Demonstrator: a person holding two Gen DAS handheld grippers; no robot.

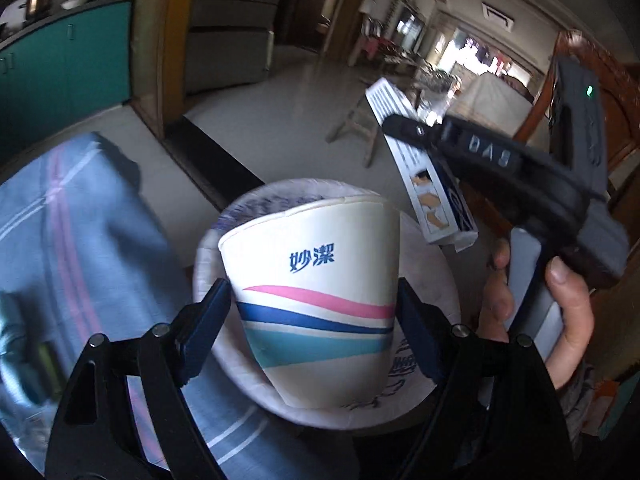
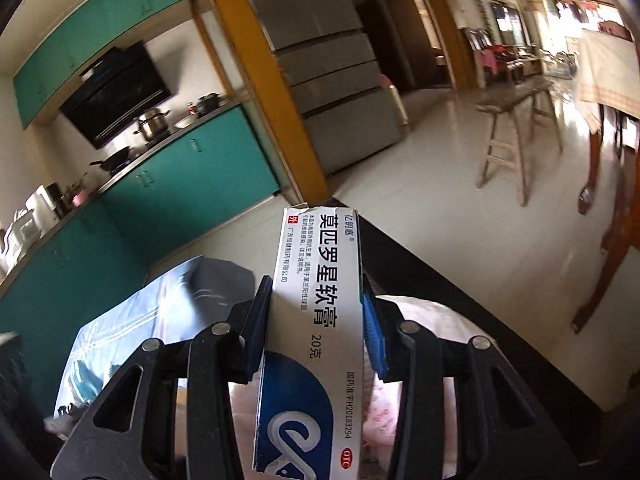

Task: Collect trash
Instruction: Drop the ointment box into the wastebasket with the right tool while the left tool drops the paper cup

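Observation:
My left gripper (image 1: pixel 314 308) is shut on a squashed white paper cup (image 1: pixel 320 276) with pink, blue and teal stripes, held over a paper plate (image 1: pixel 436 276). My right gripper (image 2: pixel 316 316) is shut on a white and blue ointment box (image 2: pixel 316 300), held upright. In the left wrist view the right gripper (image 1: pixel 404 128) shows at the upper right, gripping the same box (image 1: pixel 436 196) above the plate's far edge, with a hand on its handle.
A blue striped cloth (image 1: pixel 80 240) lies left of the plate, also visible in the right wrist view (image 2: pixel 160 304). The dark table edge (image 2: pixel 460 292) runs diagonally. Beyond are teal kitchen cabinets (image 2: pixel 180 184), a fridge (image 2: pixel 340 80) and a wooden stool (image 2: pixel 516 132) on the tiled floor.

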